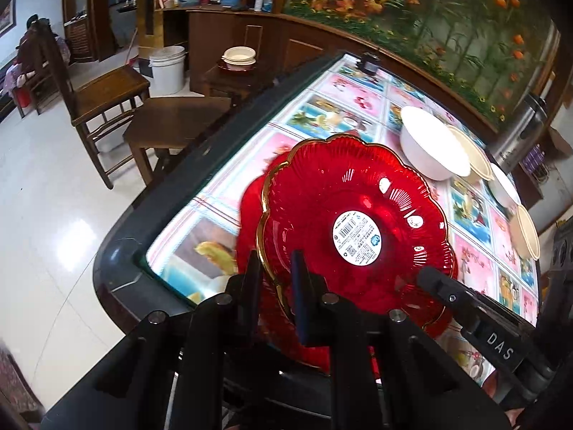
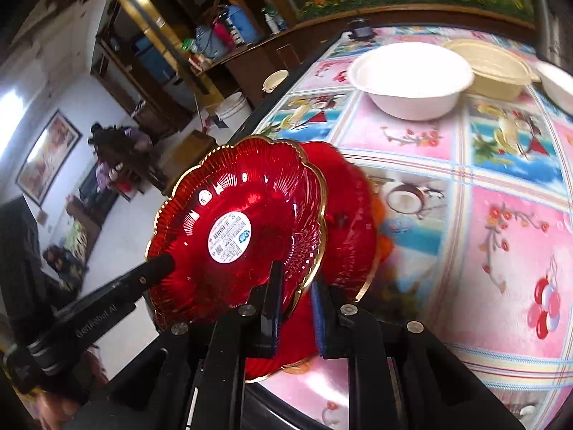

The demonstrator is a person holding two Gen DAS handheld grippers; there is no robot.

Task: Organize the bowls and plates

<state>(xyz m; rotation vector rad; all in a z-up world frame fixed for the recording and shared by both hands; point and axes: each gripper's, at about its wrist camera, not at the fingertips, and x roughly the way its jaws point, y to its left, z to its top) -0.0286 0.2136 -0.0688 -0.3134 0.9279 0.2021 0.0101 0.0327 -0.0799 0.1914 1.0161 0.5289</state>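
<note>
In the left wrist view, the left gripper (image 1: 275, 268) pinches the near rim of a red scalloped plate with a gold edge (image 1: 358, 222), one finger on each side of the rim. The plate is tilted up off the tablecloth (image 1: 361, 102), its white barcode sticker (image 1: 357, 239) facing the camera. A second red plate (image 1: 250, 215) shows just behind and below it, its edge peeking out on the left; whether the two touch I cannot tell. The other gripper's black finger (image 1: 451, 294) reaches in from the lower right and meets the plate's rim there. Farther along the table stand a white bowl (image 1: 429, 143), a cream bowl (image 1: 469, 154) touching it, and two more bowls toward the right edge. Beyond the table are wooden chairs (image 1: 104, 100), a white bucket (image 1: 166, 70) and stacked bowls on a side stand (image 1: 238, 58).

In the right wrist view, the right gripper (image 2: 297, 304) is clamped on the gold rim of the same red plate (image 2: 243, 229), its blue pads squeezed against the edge. The plate stands steeply tilted over the table's near corner, sticker (image 2: 229, 238) visible. The second red plate (image 2: 351, 215) lies behind it. The left gripper's finger (image 2: 143, 279) comes in from the left onto the opposite rim. The white bowl (image 2: 412, 79) and cream bowl (image 2: 494, 71) sit well apart from the plates, at the far side of the flowered tablecloth (image 2: 501, 215).
</note>
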